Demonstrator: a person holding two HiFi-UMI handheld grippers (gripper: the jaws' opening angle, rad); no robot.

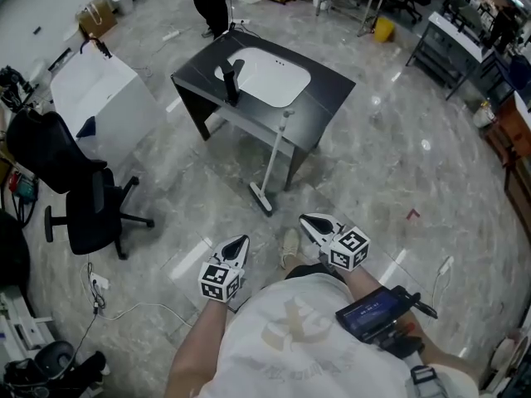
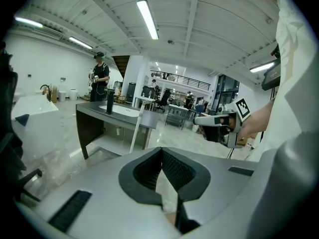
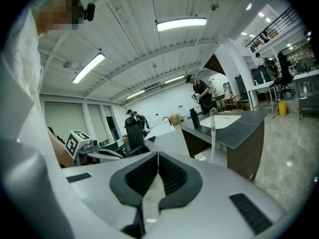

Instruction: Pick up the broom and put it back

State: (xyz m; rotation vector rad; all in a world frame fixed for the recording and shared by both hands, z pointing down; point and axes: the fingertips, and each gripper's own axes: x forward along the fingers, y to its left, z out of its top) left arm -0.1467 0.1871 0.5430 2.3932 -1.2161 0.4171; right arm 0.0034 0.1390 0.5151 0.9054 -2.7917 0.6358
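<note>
The broom (image 1: 274,157) leans upright against the front edge of the black table (image 1: 323,89) with its white sink; the broom's flat head rests on the floor. Its pale handle also shows in the left gripper view as the broom (image 2: 135,131) and in the right gripper view as the broom (image 3: 213,136). My left gripper (image 1: 241,241) and right gripper (image 1: 305,220) are held side by side in front of the person's body, well short of the broom and pointing toward it. Both are shut with nothing between the jaws, as the left gripper (image 2: 162,151) and right gripper (image 3: 158,154) show close up.
A black office chair (image 1: 83,197) and a white cabinet (image 1: 99,89) stand to the left. A person (image 1: 211,2) stands beyond the table. A black faucet (image 1: 232,81) rises beside the sink. A white cable (image 1: 124,309) lies on the floor at lower left. Shelving (image 1: 465,40) fills the right.
</note>
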